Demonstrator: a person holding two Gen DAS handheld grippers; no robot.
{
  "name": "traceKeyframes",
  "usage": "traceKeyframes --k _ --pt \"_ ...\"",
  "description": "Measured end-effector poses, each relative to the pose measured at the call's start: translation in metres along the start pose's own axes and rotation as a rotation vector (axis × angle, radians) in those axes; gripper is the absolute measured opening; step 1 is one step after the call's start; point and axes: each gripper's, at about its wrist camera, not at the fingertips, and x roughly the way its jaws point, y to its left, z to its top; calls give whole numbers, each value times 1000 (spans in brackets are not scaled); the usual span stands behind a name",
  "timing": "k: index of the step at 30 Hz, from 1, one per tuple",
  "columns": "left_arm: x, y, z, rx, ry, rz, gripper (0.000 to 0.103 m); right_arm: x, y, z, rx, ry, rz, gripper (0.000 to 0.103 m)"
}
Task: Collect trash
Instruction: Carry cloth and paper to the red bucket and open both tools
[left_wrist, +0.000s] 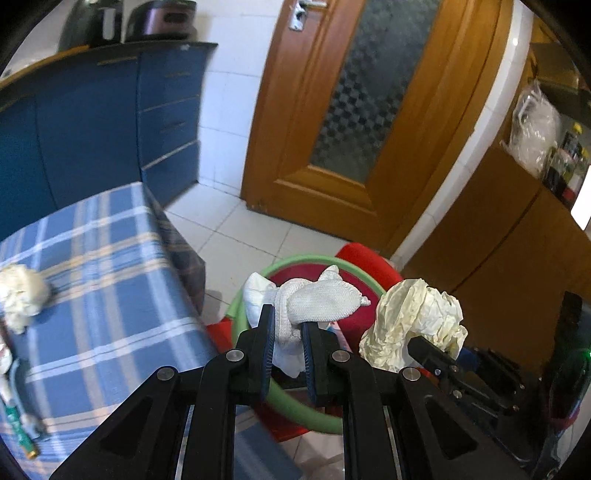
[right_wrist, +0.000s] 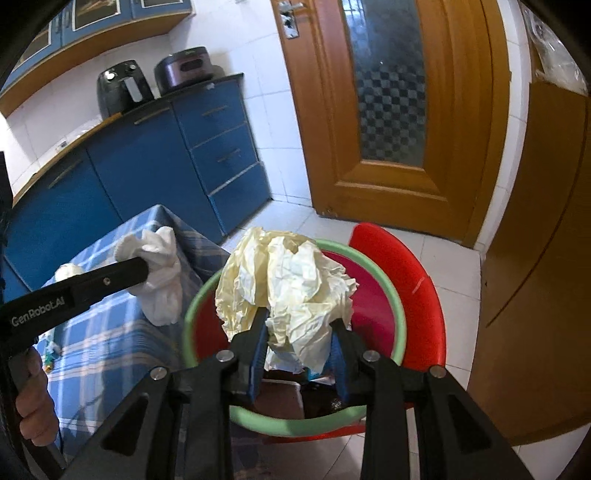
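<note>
Fingers of the left gripper (left_wrist: 289, 332) nearly closed, pinching a white cloth wad (left_wrist: 317, 301) by a twisted neck low down; the bulk bulges out above and ahead of the tips. Fingers of the right gripper (right_wrist: 300, 334) a little further apart, clamped on a crumpled cream paper ball (right_wrist: 286, 280) that spreads wide over both pads.

Both loads hang above the green-rimmed bin (right_wrist: 400, 314), which has a red liner and sits on the tiled floor just beside the bench (left_wrist: 110, 266). Paper ball is over the bin mouth. Cloth wad is over the bin's rim on the bench side, seen from the left wrist.

Handling, as a judgement: both pieces are light, soft and springy. Paper will crush, not slip, so a grip through the middle is enough. Cloth is floppy; held at a bunched fold it stays put, but loose ends can snag on a pad at release.

Further out, on the blue plaid bench cover: another crumpled cream wad (left_wrist: 22, 295) near the far left edge, apart from the grippers. Small pale and green bits (left_wrist: 18, 413) lie nearer the left wrist camera, too blurred to name. These look like remaining trash.

Beyond: blue cabinets (right_wrist: 155, 173), wooden door (right_wrist: 388, 110).
</note>
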Motion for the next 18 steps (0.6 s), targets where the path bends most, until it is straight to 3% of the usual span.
traceKeyframes --k 9,13,18 --pt "40 -19 -1 48 64 18 22 18 -25 -5 46 37 -9 40" --pt "42 -25 -2 69 73 15 39 20 -26 -3 52 32 -2 46" --pt "38 -24 -1 71 63 14 40 15 -22 -3 49 22 5 46"
